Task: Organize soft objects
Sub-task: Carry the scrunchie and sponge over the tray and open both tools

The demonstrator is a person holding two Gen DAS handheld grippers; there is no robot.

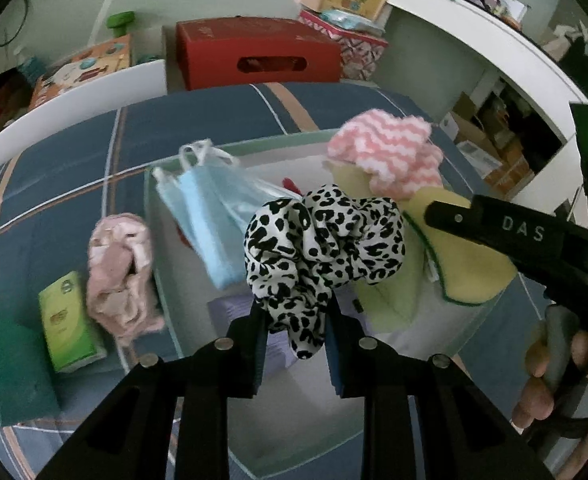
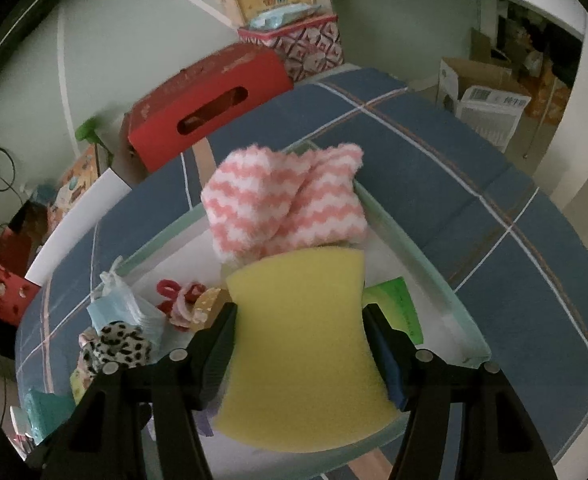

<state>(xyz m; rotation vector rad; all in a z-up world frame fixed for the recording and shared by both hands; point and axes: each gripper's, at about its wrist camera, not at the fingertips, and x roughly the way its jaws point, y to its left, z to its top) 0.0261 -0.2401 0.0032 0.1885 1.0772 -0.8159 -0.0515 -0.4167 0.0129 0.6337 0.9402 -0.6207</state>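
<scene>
"DAS" reads in white on the right gripper body – no other legible text. Left gripper clamps a leopard-print scrunchie, bunched just ahead of its fingertips, over a clear bin. Right gripper grasps a yellow sponge between both pads – pink-white zigzag cloth directly beyond it. Blue face masks lie left of the scrunchie.
</scene>
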